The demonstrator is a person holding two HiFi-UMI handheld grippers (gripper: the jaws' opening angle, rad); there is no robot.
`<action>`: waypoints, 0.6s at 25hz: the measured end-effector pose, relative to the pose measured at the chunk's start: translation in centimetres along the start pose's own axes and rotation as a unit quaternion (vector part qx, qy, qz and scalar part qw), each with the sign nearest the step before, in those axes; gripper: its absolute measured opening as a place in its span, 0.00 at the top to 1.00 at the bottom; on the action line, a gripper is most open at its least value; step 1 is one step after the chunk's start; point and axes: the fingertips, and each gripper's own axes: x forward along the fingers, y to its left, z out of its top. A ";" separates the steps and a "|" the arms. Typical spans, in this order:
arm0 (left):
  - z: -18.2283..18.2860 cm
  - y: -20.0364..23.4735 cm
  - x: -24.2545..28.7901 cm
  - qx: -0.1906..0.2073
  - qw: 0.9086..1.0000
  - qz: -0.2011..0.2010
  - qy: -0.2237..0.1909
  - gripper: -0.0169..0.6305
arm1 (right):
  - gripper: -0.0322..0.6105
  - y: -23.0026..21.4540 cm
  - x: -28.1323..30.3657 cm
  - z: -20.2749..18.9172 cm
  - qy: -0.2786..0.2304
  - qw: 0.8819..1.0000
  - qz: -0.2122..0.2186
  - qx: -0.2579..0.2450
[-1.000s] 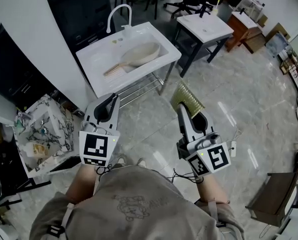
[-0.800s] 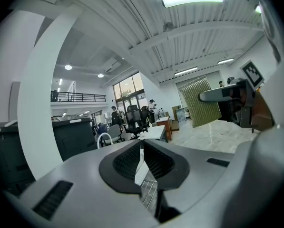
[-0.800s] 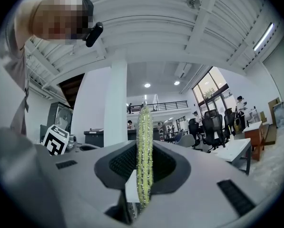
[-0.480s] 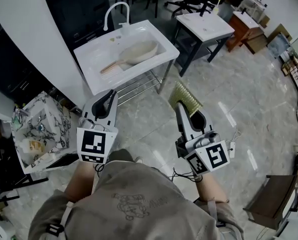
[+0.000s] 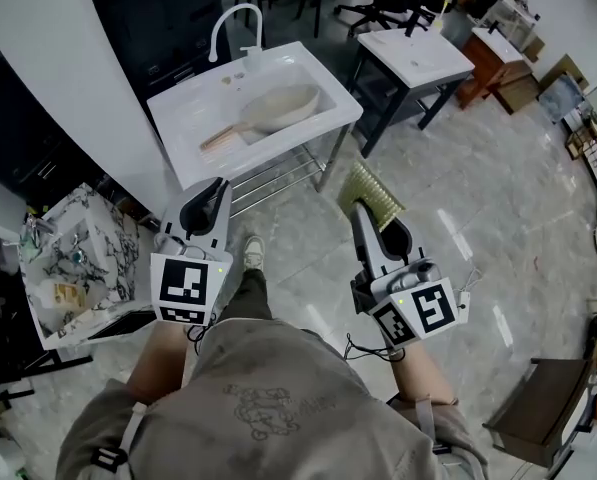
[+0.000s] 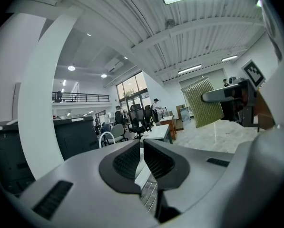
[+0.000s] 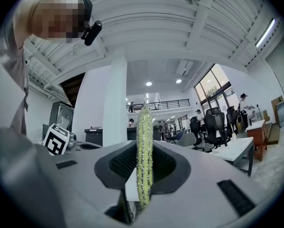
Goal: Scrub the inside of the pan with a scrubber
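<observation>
1. Beige and shallow, the pan is lying inside the white sink, with its tan handle pointing toward the sink's front edge. Nothing is touching it, so by my judgement its inside is not yet getting any scrubbing.
2. Yellow-green and thin, the scrubber is being pinched on edge by the right tongs, with the pads pressing on both its faces. It is hanging over the tiled floor, well apart from the pan.
3. Pressed fully together with nothing between them, the left tongs are pointing toward the sink.
4. Judging progress: the scrubber is looking secured. Reaching the sink, steadying the pan and all the scrubbing are remaining.
</observation>
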 end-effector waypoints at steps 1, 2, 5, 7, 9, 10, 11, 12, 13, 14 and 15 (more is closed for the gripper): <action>-0.2 0.3 0.4 -0.001 1.000 0.001 0.000 0.92 | 0.84 -0.2 0.4 -0.1 0.000 1.000 -0.001 -0.001; -0.4 0.6 0.8 -0.002 1.000 0.001 0.000 0.92 | 0.84 -0.5 0.9 -0.3 0.001 1.000 -0.002 -0.002; -1.1 1.7 2.3 -0.005 1.000 -0.001 0.002 0.92 | 0.84 -1.2 2.7 -0.8 0.006 1.000 -0.003 -0.004; -1.5 2.5 3.4 -0.007 1.000 -0.001 0.004 0.92 | 0.84 -1.7 4.0 -1.0 0.009 1.000 -0.002 -0.004; -1.8 3.4 4.7 -0.010 1.000 -0.001 0.006 0.92 | 0.84 -2.5 5.4 -1.3 0.011 1.000 -0.003 -0.002; -2.0 3.8 5.3 -0.011 1.000 -0.001 0.008 0.92 | 0.84 -2.8 6.1 -1.5 0.013 1.000 -0.004 -0.002; -2.2 4.3 6.0 -0.012 1.000 -0.002 0.010 0.92 | 0.84 -3.2 6.9 -1.7 0.015 1.000 -0.004 -0.001; -2.6 4.7 6.7 -0.014 1.000 -0.002 0.013 0.92 | 0.84 -3.6 7.7 -2.0 0.018 1.000 -0.005 -0.001; -2.9 5.2 7.4 -0.015 1.000 -0.003 0.017 0.92 | 0.84 -4.0 8.5 -2.3 0.022 1.000 -0.005 0.000; -3.2 5.7 8.1 -0.017 1.000 -0.004 0.020 0.92 | 0.84 -4.4 9.3 -2.6 0.026 1.000 -0.006 0.000; -3.5 6.3 8.9 -0.019 1.000 -0.004 0.023 0.92 | 0.84 -4.8 10.1 -2.9 0.030 1.000 -0.007 0.001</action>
